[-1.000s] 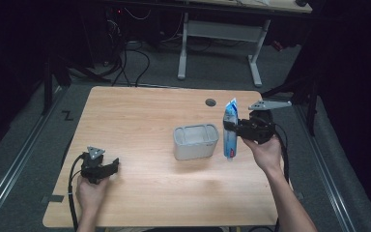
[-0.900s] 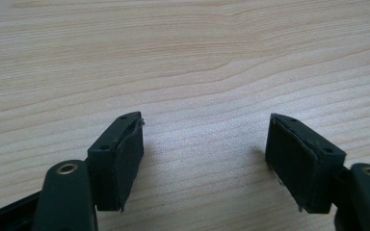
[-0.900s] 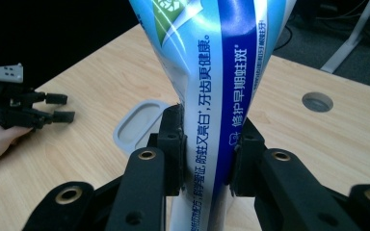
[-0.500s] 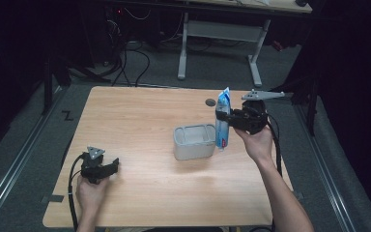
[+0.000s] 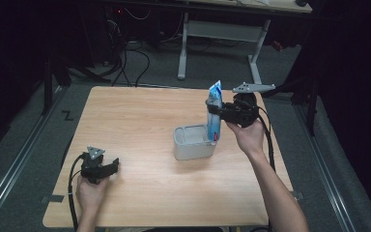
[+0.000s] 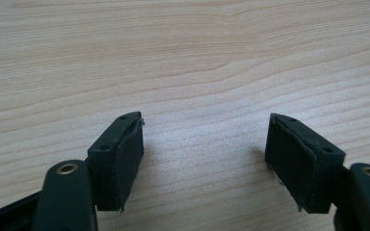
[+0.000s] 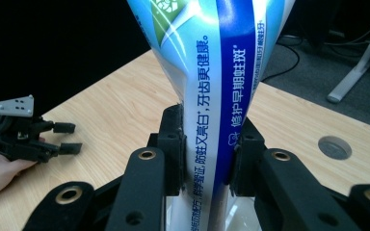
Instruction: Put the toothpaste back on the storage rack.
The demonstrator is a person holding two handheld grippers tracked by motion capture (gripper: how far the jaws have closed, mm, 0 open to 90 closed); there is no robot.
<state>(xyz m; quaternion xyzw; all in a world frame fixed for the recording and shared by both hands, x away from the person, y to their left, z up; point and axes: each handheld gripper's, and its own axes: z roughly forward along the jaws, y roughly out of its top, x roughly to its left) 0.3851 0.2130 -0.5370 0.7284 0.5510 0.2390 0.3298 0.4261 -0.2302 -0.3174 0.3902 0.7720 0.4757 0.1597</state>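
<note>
Right tongs (image 5: pixel 214 112) pinched a blue-and-white toothpaste tube (image 5: pixel 214 107) at mid-body, held upright with its lower end over the far right corner of the grey bin (image 5: pixel 192 150) at mid-table (image 5: pixel 135 121). Step in hand, by my reading: placing the tube in the bin. Next move called for lowering it inside the rim, then releasing the pinch. Left tongs (image 5: pixel 107 167) rested on the table near its front left, spread wide with nothing between them.
</note>
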